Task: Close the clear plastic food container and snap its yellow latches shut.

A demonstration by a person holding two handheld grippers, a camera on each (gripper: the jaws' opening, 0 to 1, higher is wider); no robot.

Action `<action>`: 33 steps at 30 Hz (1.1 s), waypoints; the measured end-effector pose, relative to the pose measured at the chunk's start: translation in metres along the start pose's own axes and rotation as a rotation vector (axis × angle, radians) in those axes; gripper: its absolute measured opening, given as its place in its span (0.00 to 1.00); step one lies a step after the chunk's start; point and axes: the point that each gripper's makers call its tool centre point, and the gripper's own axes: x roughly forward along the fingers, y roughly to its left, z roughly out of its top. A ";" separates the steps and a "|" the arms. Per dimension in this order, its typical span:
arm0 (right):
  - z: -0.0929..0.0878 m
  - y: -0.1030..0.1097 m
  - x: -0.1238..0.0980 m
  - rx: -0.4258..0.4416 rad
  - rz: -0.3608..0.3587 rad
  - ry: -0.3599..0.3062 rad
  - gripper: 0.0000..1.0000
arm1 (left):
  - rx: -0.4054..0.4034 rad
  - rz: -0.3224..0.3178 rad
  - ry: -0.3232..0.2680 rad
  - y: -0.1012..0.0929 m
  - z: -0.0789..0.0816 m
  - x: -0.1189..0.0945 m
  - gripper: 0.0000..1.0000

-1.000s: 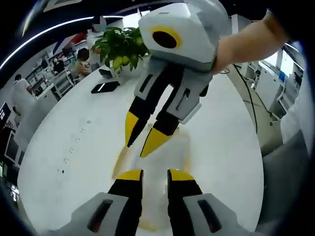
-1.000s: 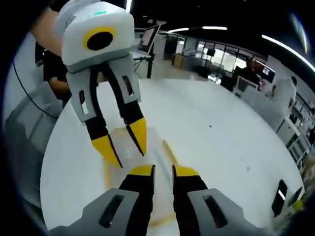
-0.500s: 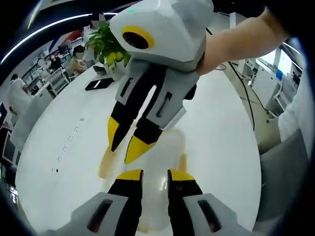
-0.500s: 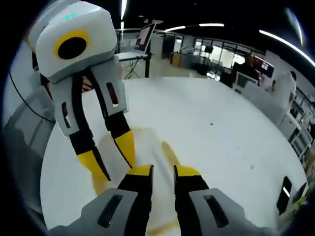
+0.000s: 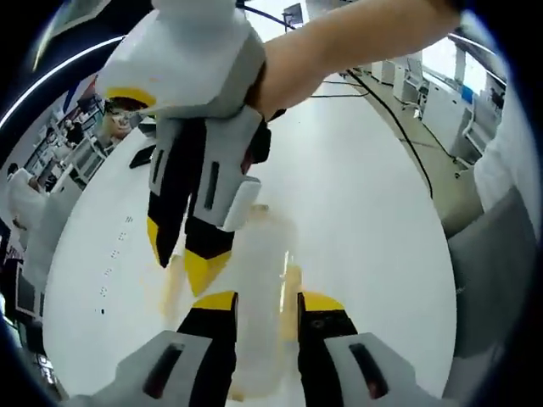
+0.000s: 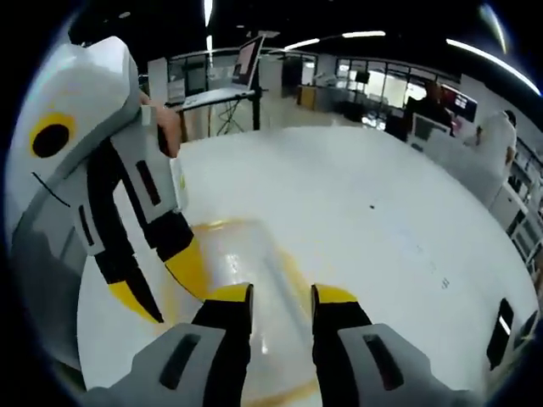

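The clear plastic food container point(image 5: 259, 280) lies on the white round table, lid on top, with a yellow latch point(image 5: 290, 278) along one long side and another yellow latch point(image 5: 170, 287) on the opposite side. My left gripper point(image 5: 267, 303) hovers low over its near end, jaws a little apart, nothing between them. My right gripper point(image 5: 180, 254) reaches down from the upper left beside the container, open. In the right gripper view the container point(image 6: 242, 254) runs ahead of my right gripper point(image 6: 282, 297), and the left gripper point(image 6: 161, 282) slants down onto the container's left edge.
The white table point(image 6: 365, 212) spreads wide to the right, with a dark phone point(image 6: 501, 326) near its far edge. A person's forearm point(image 5: 356, 42) crosses the top. Desks, seated people and office furniture surround the table.
Both views have come closer to the container. Each gripper's jaws stand slightly wider apart. The other gripper has slid left in each view and dropped nearer the container's side.
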 end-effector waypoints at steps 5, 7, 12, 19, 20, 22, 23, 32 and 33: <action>-0.001 0.003 0.002 -0.015 0.048 0.022 0.27 | 0.027 0.009 0.009 -0.002 -0.001 0.002 0.21; -0.001 0.005 0.004 -0.009 0.077 0.030 0.27 | 0.032 0.012 0.005 -0.003 -0.001 0.002 0.21; 0.001 0.004 0.007 -0.015 0.116 0.055 0.28 | 0.054 0.027 0.013 -0.003 0.000 0.003 0.22; 0.004 -0.006 0.014 -0.043 0.180 0.115 0.30 | 0.087 0.041 0.030 -0.004 -0.002 0.004 0.23; 0.003 -0.005 0.015 -0.056 0.195 0.138 0.30 | 0.085 0.039 0.031 -0.004 -0.002 0.004 0.23; 0.000 -0.006 0.016 -0.084 0.219 0.171 0.31 | 0.092 0.042 0.036 -0.004 -0.002 0.004 0.23; -0.002 -0.005 0.016 -0.094 0.240 0.190 0.32 | 0.100 0.042 0.039 -0.005 -0.003 0.004 0.23; -0.004 0.004 0.019 -0.147 0.363 0.286 0.35 | 0.095 0.039 0.044 -0.006 -0.004 0.004 0.23; -0.003 0.005 0.020 -0.151 0.378 0.295 0.35 | 0.094 0.040 0.044 -0.006 -0.004 0.004 0.23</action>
